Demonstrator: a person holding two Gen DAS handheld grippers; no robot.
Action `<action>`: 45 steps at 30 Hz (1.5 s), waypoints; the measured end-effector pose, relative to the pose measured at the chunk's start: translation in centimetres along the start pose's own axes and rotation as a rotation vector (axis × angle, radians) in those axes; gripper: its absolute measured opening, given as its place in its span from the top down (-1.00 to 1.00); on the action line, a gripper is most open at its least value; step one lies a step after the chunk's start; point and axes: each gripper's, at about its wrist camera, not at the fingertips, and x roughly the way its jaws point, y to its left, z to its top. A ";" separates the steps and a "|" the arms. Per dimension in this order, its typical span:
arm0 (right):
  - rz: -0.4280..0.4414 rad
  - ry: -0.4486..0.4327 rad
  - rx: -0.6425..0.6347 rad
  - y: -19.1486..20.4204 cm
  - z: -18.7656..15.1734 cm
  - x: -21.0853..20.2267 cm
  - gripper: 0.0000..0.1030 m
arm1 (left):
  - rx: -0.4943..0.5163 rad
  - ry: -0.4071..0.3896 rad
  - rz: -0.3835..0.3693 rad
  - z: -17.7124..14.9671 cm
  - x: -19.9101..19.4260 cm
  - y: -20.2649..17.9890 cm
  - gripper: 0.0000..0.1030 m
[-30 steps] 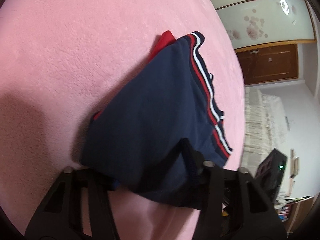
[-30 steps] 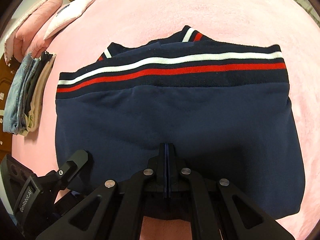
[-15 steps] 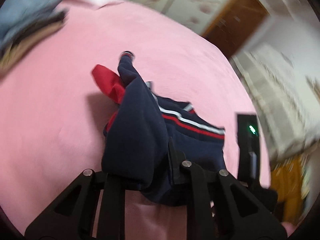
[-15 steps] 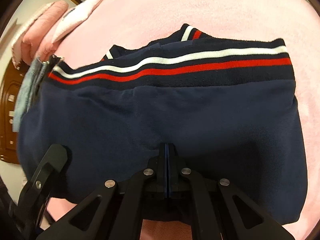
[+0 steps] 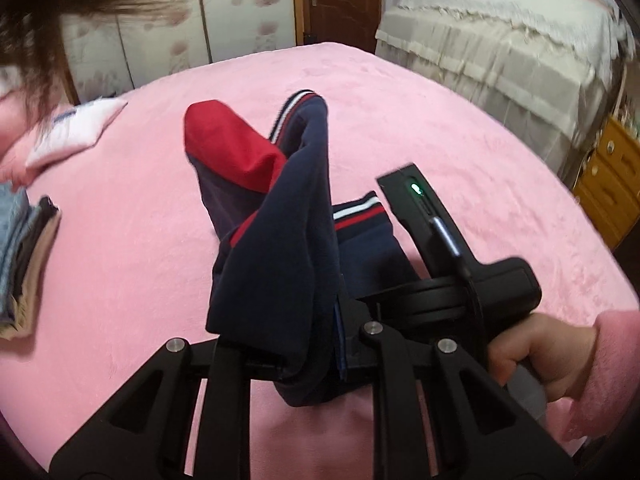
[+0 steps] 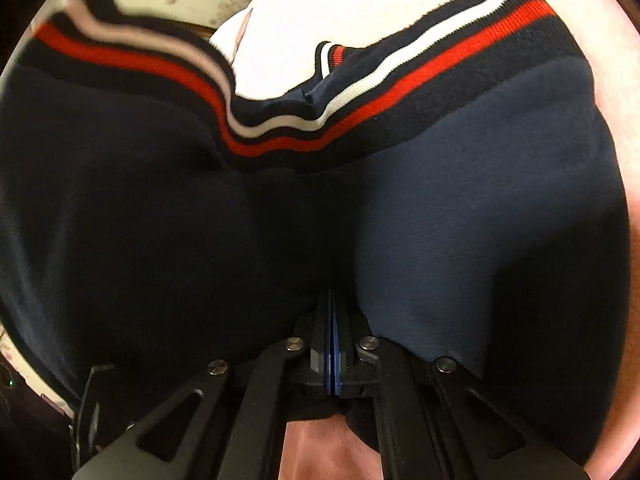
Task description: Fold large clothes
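Note:
A folded navy sweater (image 5: pixel 280 264) with a red panel and a red-and-white striped hem is lifted off the pink bed (image 5: pixel 460 152). My left gripper (image 5: pixel 304 356) is shut on its near edge, and the cloth stands up in front of the camera. My right gripper (image 6: pixel 332 320) is shut on the same sweater (image 6: pixel 460 220), which fills nearly the whole right wrist view; its striped hem (image 6: pixel 400 80) sags in the middle. The right gripper's body (image 5: pixel 452 264) and the hand holding it show in the left wrist view, just right of the sweater.
A stack of folded clothes (image 5: pixel 20 256) lies at the bed's left edge, with a pink and white pillow (image 5: pixel 68 136) behind it. Another bed with a cream cover (image 5: pixel 512 48) stands beyond, a wooden cabinet (image 5: pixel 612 184) at right. Blurred hair (image 5: pixel 48 0) hangs at top left.
Both grippers have lifted the sweater off the bed. My left gripper swung round to face the doors and second bed. In the right view the sweater now bunches and fills the frame.

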 end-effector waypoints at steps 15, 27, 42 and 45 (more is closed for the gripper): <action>-0.132 -0.127 0.150 -3.8 0.8 -14.1 0.99 | -0.149 0.203 -0.130 0.5 3.5 -6.5 0.13; -0.125 -0.062 0.129 -0.3 2.9 -13.4 -0.17 | -0.289 0.243 -0.130 -1.8 1.5 -2.3 0.12; -0.340 -0.126 -0.110 5.2 4.1 -11.1 0.85 | -0.427 0.267 0.011 -3.2 1.4 4.0 0.11; -0.338 -0.125 -0.087 5.1 3.5 -12.9 0.86 | -0.428 0.258 0.011 -2.8 1.8 4.4 0.11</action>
